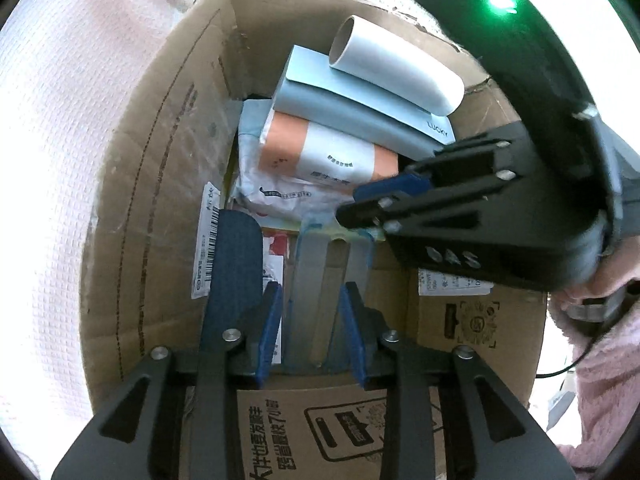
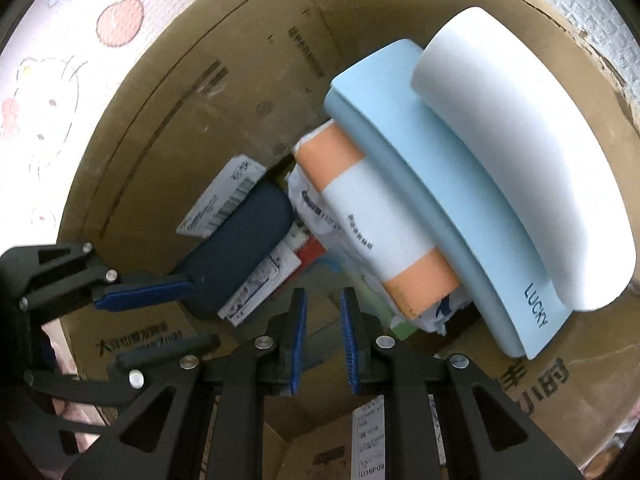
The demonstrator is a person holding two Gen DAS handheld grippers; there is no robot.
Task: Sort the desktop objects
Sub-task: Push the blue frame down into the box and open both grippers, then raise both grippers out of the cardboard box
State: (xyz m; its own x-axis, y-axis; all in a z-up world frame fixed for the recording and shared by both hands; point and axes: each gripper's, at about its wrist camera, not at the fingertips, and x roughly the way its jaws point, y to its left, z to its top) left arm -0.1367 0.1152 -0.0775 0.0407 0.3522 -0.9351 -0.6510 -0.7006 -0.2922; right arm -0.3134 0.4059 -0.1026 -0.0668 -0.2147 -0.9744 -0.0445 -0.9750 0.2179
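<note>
Both grippers reach into an open cardboard box (image 1: 160,200). My left gripper (image 1: 312,300) is shut on a flat grey holder-like piece (image 1: 308,280) with two prongs. My right gripper (image 2: 323,308) has its jaws a small gap apart with nothing between them; it also shows in the left wrist view (image 1: 360,204). In the box lie a white roll (image 1: 396,68), a light blue "LUCKY" case (image 2: 440,200), an orange-and-white pack (image 2: 380,224), a dark blue case (image 2: 240,240) and crumpled white packets (image 1: 280,192).
The box stands on a white textured cloth (image 1: 48,160) with cartoon prints. The box walls (image 2: 200,80) and flaps close in on all sides. A pink fleece sleeve (image 1: 600,380) is at the right.
</note>
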